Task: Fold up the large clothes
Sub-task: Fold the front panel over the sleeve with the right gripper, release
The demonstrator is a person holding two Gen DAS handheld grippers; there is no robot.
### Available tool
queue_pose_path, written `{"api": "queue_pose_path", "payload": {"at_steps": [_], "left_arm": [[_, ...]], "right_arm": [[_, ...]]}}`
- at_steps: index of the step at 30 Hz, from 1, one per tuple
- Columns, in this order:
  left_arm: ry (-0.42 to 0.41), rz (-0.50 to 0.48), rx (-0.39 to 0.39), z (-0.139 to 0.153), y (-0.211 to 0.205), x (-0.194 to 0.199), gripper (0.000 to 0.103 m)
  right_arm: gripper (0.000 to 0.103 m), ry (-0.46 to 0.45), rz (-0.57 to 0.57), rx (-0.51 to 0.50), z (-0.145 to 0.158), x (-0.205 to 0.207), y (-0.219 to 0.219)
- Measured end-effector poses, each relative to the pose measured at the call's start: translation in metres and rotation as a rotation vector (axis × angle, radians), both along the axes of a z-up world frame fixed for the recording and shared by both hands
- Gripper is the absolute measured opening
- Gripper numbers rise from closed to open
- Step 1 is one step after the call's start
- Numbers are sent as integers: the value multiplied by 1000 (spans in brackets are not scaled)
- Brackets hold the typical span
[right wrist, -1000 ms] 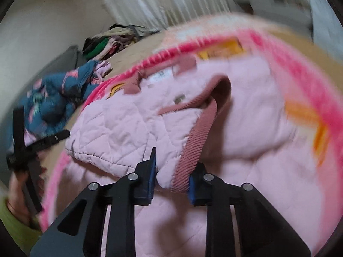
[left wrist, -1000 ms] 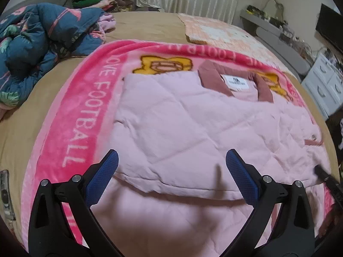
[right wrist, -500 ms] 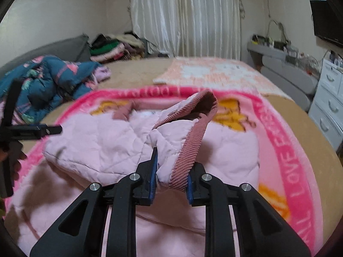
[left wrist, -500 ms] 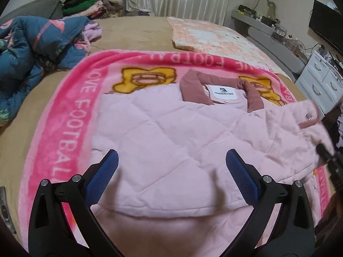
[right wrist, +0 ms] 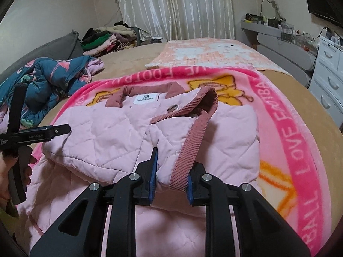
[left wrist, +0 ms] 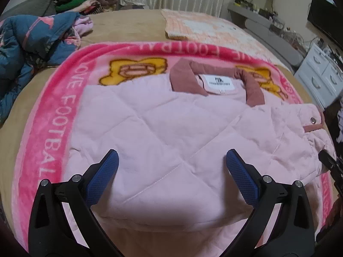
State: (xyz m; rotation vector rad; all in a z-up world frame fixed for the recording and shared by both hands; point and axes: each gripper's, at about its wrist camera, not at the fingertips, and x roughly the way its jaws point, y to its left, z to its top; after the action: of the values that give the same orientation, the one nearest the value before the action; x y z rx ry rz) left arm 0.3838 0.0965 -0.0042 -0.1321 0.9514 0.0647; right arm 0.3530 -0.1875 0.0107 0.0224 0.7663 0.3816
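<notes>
A pale pink quilted jacket (left wrist: pixel 163 132) with a dusty-rose corduroy collar (left wrist: pixel 186 79) and a white label lies on a pink blanket (left wrist: pixel 53 111) on the bed. Its left sleeve is folded across the body. My left gripper (left wrist: pixel 171 160) is open and empty, hovering over the jacket's lower middle. My right gripper (right wrist: pixel 171 171) is shut on the jacket's right sleeve cuff (right wrist: pixel 190 141), trimmed in rose corduroy, and holds it over the jacket (right wrist: pixel 103 132). The left gripper also shows at the left edge of the right wrist view (right wrist: pixel 62 129).
A crumpled blue floral quilt (left wrist: pixel 27 49) lies left of the blanket. A heap of clothes (right wrist: pixel 107 38) sits at the bed's far end. A peach checked towel (left wrist: pixel 205 27) lies beyond the blanket. White drawers (right wrist: pixel 330 64) and a grey shelf stand to the right.
The left gripper has moved forward and lower over the jacket, still open. The right gripper has carried the gripped sleeve cuff across the jacket and steadied over it.
</notes>
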Motion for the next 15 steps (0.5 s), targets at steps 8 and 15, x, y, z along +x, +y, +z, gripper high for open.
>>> {"api": "queue_pose_path", "payload": {"at_steps": [8, 15], "left_arm": [[59, -16, 71, -19, -7, 4, 94], [87, -7, 89, -20, -7, 5, 94]], "right_arm": [[45, 50, -50, -2, -3, 2, -6], [74, -64, -110, 33, 23, -11, -13]]}}
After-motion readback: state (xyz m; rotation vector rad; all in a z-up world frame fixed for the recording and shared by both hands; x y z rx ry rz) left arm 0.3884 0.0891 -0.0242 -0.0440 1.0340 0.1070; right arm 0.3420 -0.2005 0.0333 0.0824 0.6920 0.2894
